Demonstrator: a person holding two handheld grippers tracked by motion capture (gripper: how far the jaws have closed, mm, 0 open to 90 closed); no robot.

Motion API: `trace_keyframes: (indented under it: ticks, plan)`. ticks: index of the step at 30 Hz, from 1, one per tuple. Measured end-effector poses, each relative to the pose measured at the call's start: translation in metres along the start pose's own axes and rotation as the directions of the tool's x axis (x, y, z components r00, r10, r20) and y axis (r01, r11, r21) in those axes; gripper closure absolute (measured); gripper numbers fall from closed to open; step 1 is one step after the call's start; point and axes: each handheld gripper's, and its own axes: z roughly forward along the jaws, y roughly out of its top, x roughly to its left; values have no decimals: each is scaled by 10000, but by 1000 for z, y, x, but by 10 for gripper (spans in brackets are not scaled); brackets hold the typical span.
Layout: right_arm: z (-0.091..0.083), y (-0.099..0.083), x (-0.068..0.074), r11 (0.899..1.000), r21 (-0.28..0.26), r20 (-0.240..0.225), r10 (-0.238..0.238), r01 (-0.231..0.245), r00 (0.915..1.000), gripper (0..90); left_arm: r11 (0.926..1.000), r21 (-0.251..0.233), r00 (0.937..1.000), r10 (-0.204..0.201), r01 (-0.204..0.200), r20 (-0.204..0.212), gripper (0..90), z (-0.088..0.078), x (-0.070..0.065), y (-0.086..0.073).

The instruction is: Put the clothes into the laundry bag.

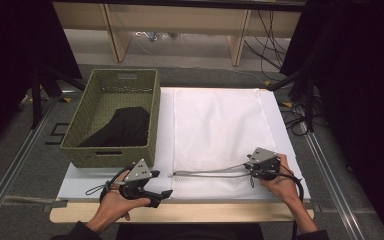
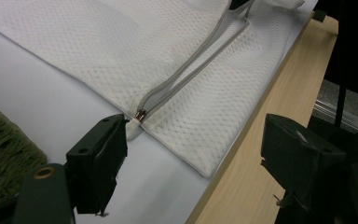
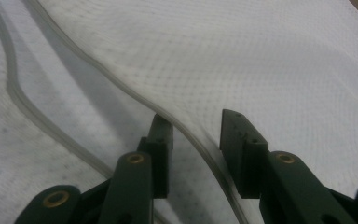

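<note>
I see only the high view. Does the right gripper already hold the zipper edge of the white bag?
Observer: Not yet. In the right gripper view the right gripper has its jaws apart. The zipper edge runs between them, and neither jaw presses on it.
Operator: And the left gripper, is it on the bag?
Observer: No. In the left gripper view the left gripper is wide open and low over the table. The bag lies ahead of it. The copper pull sits at the closed end of the zipper, close beside one jaw. I cannot tell whether they touch.
</note>
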Motion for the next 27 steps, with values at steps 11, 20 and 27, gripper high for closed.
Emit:
trace_keyframes:
  ticks: [11,20,27]
  plan:
    - [14,19,14,9966,-138,-637,-819,812,9946,701,10000,29,9999,40,-39,-102,221,0,0,0]
    - [22,31,22,9967,18,-897,-802,807,9927,788,10000,30,9999,-49,50,-133,215,-1,1,0]
    - [19,34,13,9958,-226,-840,-908,892,9923,855,9999,-32,9983,-143,142,-557,218,-12,8,5]
